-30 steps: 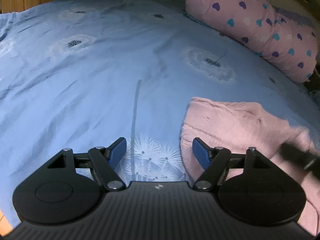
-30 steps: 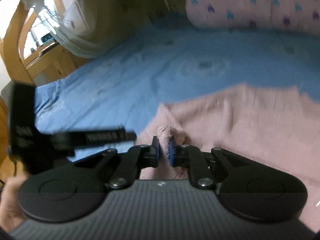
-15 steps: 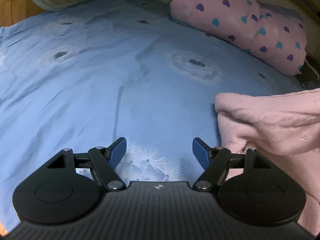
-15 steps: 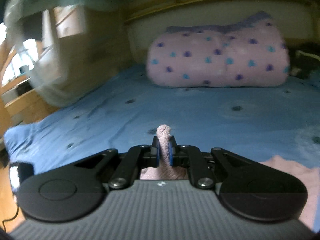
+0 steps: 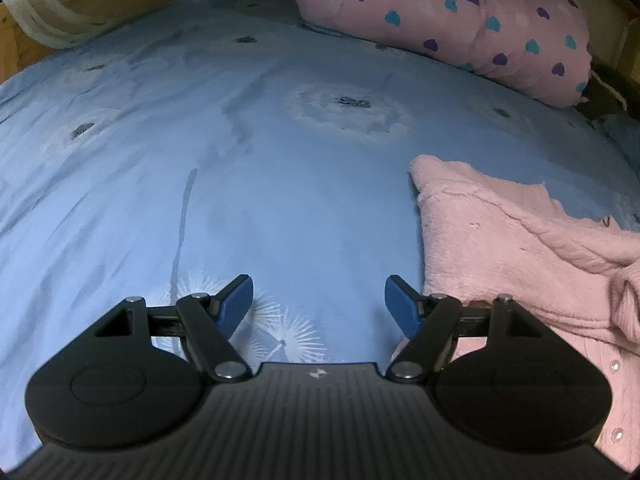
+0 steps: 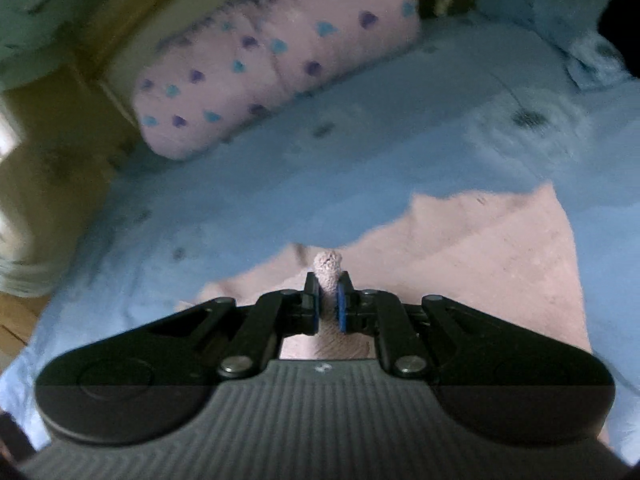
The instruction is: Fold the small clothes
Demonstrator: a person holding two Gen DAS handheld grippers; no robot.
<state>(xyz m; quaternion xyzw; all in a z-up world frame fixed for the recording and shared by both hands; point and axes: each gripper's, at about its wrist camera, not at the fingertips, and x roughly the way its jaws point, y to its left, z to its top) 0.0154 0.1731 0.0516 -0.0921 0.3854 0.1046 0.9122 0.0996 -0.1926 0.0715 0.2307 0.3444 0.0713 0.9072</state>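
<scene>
Blue dandelion-print bed sheet [image 5: 240, 168] filling most of the left wrist view, smooth but for shallow creases, open from 9 o'clock round to 1 o'clock. Bounded at 12 to 2 o'clock by a pink heart-print pillow [image 5: 460, 24] along the far edge; wooden frame and pale netting at 10 to 11 o'clock.

Pink knit garment [image 5: 500, 248] lying on the sheet at 3 to 4 o'clock in that view — near corner rounded and slightly raised, upper edge jagged against the blue, a folded-over layer with a ribbed cuff at the far right, small buttons down by the frame edge. Left edge of the garment just beside the right finger of the left hand-held gripper [image 5: 319, 302], not between the fingers. That gripper spread wide over bare sheet, blue pads [image 5: 236, 304] well apart, holding nothing.

Right wrist view blurred. Same garment [image 6: 480, 256] spread ahead from centre to 3 o'clock, far edge uneven, sheet [image 6: 360, 128] open beyond it up to the pillow [image 6: 260, 60] at 11 o'clock. Right hand-held gripper [image 6: 328, 304] pressed together — pinching a small tuft of the pink knit, which pokes up above the fingertips.
</scene>
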